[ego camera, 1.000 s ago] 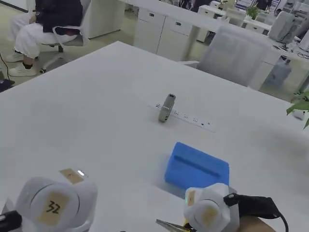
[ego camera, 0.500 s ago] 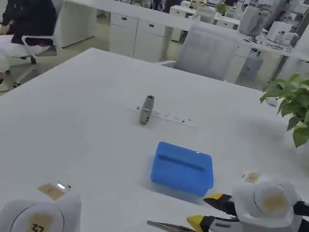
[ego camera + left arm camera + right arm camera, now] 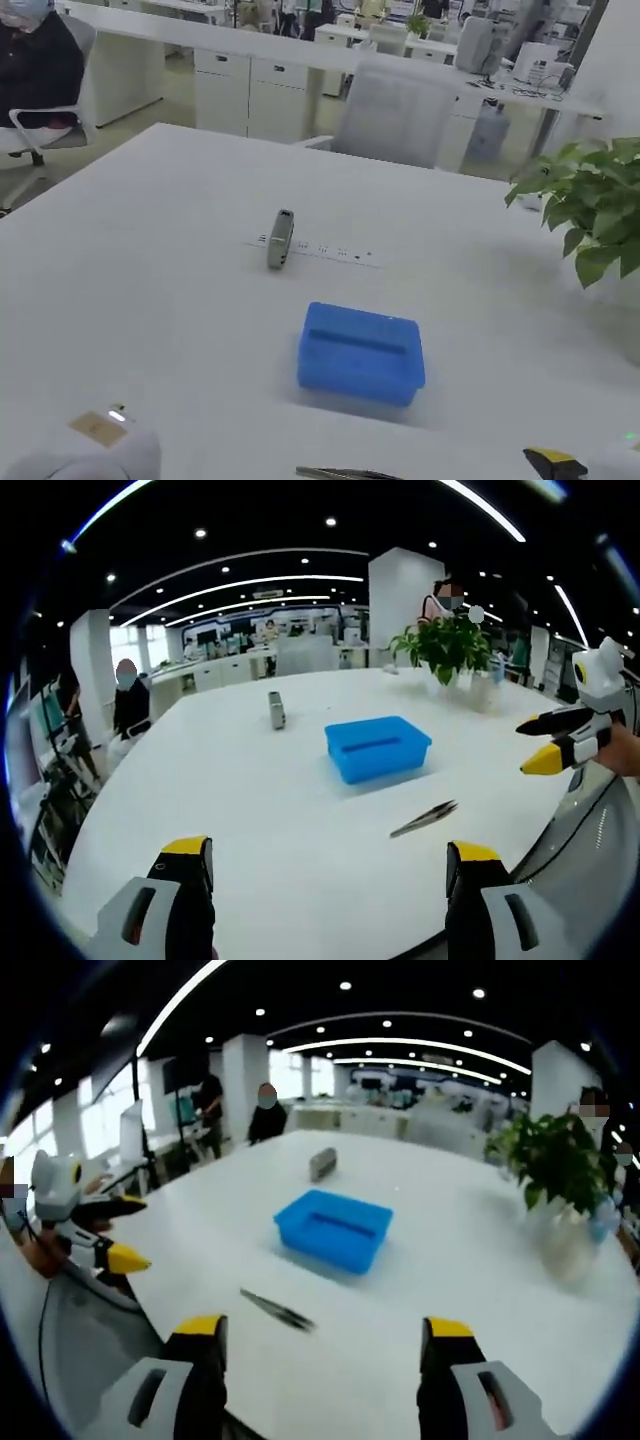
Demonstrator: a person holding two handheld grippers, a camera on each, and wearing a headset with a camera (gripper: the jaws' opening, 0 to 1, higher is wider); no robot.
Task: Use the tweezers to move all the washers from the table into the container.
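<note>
Table [image 3: 150,300]: white, broad, with open room left and right.
Container [image 3: 360,352]: blue, mid-table, well off every edge.
Your left gripper [image 3: 328,852]: jaws spread, holding nothing.
Your right gripper [image 3: 325,1328]: likewise spread, unladen.
Tweezers [image 3: 424,819]: flat on the table — between Container and near edge.

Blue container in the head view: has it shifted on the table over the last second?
No. The blue container sits as before, nearer and to the right of the grey block on the socket strip; the camera moved, not the container.
</note>
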